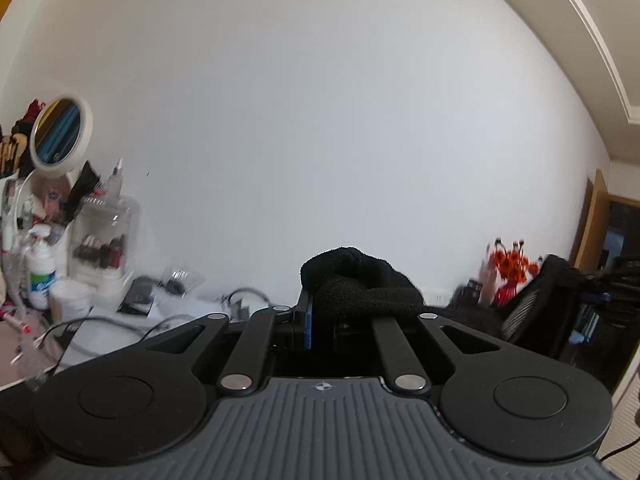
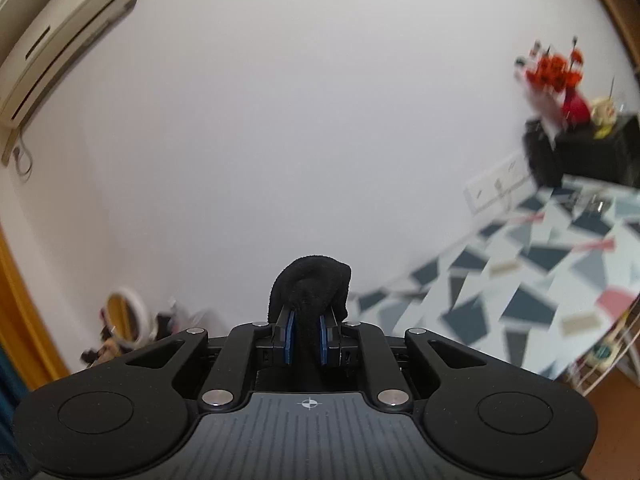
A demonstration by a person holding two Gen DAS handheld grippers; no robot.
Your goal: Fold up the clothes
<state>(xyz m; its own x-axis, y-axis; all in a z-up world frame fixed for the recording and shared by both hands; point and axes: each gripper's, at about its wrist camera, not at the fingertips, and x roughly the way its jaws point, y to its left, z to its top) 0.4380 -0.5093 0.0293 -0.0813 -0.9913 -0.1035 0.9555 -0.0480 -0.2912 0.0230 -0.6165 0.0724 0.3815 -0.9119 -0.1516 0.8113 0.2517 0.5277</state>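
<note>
A black knit garment bunches over the front of my left gripper, which is shut on it; the cloth covers the right finger and only the left blue pad shows. In the right wrist view another part of the black garment pokes up between the two blue pads of my right gripper, which is shut on it. Both grippers point up at a white wall, and the rest of the garment is hidden below them.
A cluttered dressing table with a round mirror, bottles and cables lies at the left. A table with a geometric-patterned cloth is at the right, with red flowers on a black box. A black mesh chair stands right.
</note>
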